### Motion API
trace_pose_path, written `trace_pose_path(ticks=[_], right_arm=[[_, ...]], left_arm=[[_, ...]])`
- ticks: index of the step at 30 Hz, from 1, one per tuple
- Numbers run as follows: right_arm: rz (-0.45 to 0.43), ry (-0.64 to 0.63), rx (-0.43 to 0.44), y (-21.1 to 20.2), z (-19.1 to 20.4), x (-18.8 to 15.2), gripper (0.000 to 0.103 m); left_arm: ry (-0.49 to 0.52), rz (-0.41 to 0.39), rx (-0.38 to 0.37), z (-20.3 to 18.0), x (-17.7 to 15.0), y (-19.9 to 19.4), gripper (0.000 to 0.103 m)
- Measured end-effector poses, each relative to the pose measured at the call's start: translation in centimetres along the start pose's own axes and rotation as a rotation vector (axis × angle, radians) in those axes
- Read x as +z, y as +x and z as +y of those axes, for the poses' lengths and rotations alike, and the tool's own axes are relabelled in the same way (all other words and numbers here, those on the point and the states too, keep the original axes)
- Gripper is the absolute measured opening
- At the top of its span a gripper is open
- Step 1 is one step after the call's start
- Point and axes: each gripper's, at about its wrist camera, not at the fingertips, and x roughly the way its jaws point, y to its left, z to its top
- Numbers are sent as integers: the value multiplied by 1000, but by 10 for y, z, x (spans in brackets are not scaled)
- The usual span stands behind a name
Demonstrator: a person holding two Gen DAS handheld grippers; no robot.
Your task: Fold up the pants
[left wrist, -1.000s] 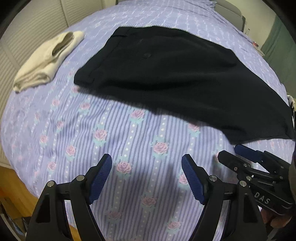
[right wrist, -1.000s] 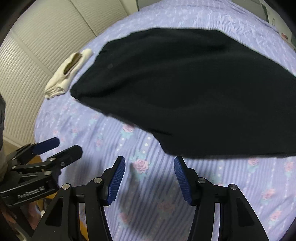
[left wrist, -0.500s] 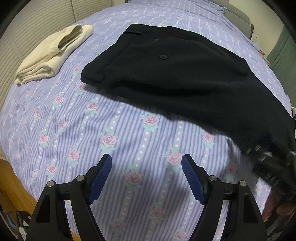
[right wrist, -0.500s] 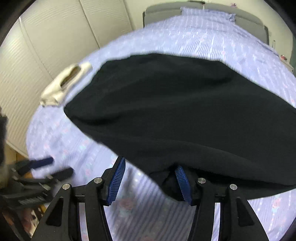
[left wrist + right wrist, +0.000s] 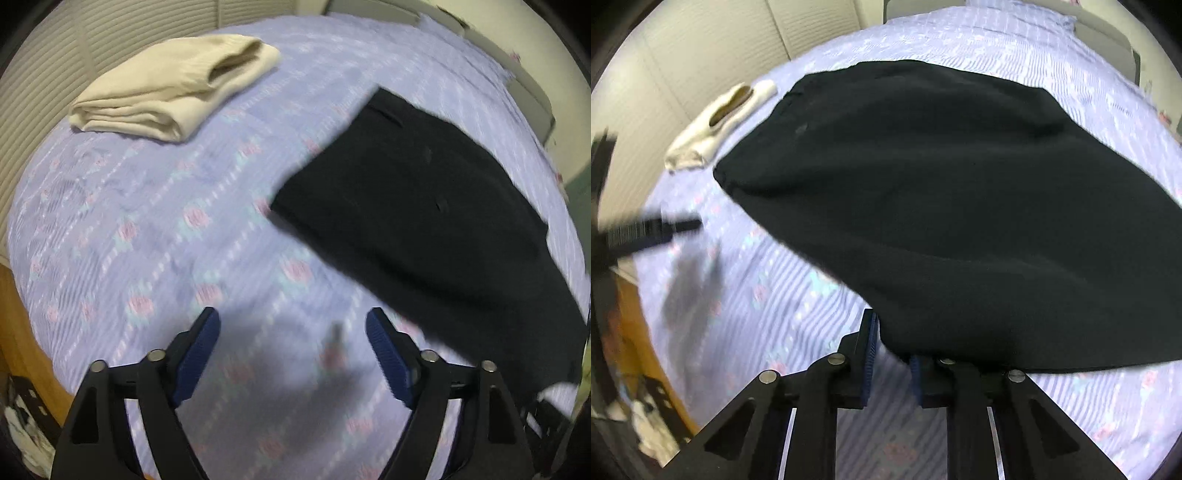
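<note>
Since a second back: right claw (image 5: pixel 890 354), then hovering apart over bare sheet, now closing on the near hem of the black woven pants (image 5: pixel 923 206), cloth between the blue pads; left claw (image 5: pixel 293 354), swung sideways, now further from the pants and nearer the folded cream garment (image 5: pixel 173 92). Pants lying flat across the bed with the lilac rose-striped sheet (image 5: pixel 147 229), waistband at the far end, hem at the near edge. Left claw spread, opening wider, nothing between its pads, only sheet below. Risks, as judged: thin bite on one hem corner, likely to slip or catch a single layer; one-sided lift, skewing the fold; left claw snagging the sheet, or brushing the cream garment just beyond the pants' waistband.
</note>
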Motion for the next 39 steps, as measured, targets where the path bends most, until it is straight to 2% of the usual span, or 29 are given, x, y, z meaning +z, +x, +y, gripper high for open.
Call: trace_pose_path(ticks=[5,10,12,15,17,20,22,24,25,26,28,30,32,34,36,37,39], right_arm=[[33,96,-17,5,-5,5,18],[76,162,-63,16,3,14,18],[83,153,-91,19,9,13,18],[82,117,-125,16,15,9,19],[80,127,-120,15,16,8,19],[91,135,-112,19,16,8,18],[100,132,-111,24,19,6,18],[106,130,-105,24,17,9,19],[110,127,-105,21,15,10,23],[111,126,-113,17,14,10,33],[94,139,-118,3,8,9,42],[80,160,-98,-16,1,7,42],[69,184,-97,-36,-6,6,42],[35,208,-94,-64,-16,6,43],[-6,224,-103,-94,-22,8,49],[-33,236,-111,-112,-26,9,58],[-90,258,-121,-149,-35,9,61]], left_arm=[[38,-17,-86,-7,31,23,86],[-74,6,-149,-4,41,53,82],[-99,-11,-139,-2,44,62,58],[-60,-38,-67,-14,56,61,42],[-17,-64,-25,-21,63,60,39],[-14,-47,22,-23,70,71,40],[-14,-39,46,-23,71,73,46],[28,-39,105,-25,70,65,68],[83,-48,170,-29,69,56,71],[127,-58,197,-31,67,46,72],[223,-87,238,-40,64,25,72],[323,-128,254,-48,58,-2,72],[380,-162,242,-55,49,-28,78],[433,-188,185,-66,43,-60,80],[465,-210,143,-80,36,-86,81],[481,-225,108,-89,32,-103,82],[507,-248,58,-105,27,-126,85]])
